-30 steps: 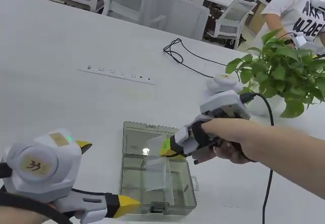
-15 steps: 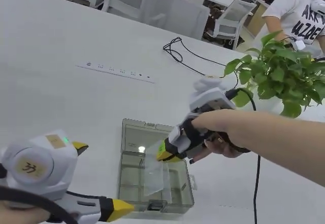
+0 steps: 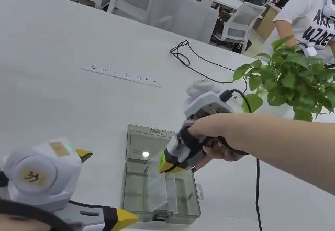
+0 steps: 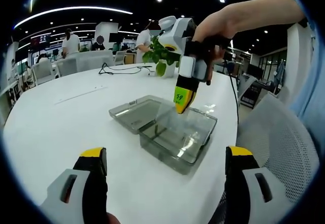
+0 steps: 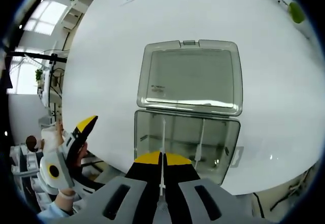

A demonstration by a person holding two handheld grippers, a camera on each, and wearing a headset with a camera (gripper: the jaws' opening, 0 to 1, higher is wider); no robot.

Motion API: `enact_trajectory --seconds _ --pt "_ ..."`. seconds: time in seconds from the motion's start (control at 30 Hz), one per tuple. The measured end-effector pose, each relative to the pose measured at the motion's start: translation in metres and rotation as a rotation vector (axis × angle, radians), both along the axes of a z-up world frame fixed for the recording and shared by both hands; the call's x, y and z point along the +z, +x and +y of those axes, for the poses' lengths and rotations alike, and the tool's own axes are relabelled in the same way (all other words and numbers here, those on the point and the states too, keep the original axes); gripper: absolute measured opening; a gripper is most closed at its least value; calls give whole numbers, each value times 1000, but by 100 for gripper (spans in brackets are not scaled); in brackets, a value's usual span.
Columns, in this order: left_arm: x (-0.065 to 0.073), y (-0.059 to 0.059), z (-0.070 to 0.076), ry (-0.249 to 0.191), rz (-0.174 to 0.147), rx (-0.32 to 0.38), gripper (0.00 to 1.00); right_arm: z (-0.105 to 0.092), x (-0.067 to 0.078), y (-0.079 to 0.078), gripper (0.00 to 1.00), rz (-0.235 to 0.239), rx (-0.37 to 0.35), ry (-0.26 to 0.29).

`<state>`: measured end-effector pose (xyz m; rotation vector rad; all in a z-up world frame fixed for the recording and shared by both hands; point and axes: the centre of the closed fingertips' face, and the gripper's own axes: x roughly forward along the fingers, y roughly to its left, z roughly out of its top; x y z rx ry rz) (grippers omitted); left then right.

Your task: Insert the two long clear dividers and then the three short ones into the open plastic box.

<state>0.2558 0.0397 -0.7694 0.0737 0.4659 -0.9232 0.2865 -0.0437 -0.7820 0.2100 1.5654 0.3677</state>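
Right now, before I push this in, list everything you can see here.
table: one, white, underneath everything
plastic box: one, smoky clear, open on the table
divider: one, clear, over the box
outlet strip: one, white, beyond the box
cable: one, black, far side
plant: one, green, right side
chairs: several, grey, behind the table
person: one, white T-shirt, behind the plant
right gripper: one, white and yellow, shut on the divider
left gripper: one, white and yellow, open, near side

Left tongs (image 3: 104,185): body cut off by the head view's lower edge. In the right gripper view, right tongs (image 5: 163,159) hide part of the box's (image 5: 188,76) near wall. The edge-on divider (image 5: 163,132) is too thin to tell its depth.
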Motion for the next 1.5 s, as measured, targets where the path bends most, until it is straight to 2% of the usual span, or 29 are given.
enact_trajectory --seconds 0.27,0.47,0.5,0.77,1.5 --pt "-4 -2 -1 -4 7 -1 99 -2 -4 0 2 1 1 -23" --pt "-4 -2 1 -3 9 0 98 -3 -8 0 2 2 -14 -32" --pt "-4 -1 1 -4 8 0 98 -3 -8 0 2 7 -34 -29" --pt "-6 -2 0 -6 12 0 97 -3 -13 -1 2 7 -42 -44" --pt "-10 -4 3 -12 23 10 96 -2 -15 0 2 2 2 -88"
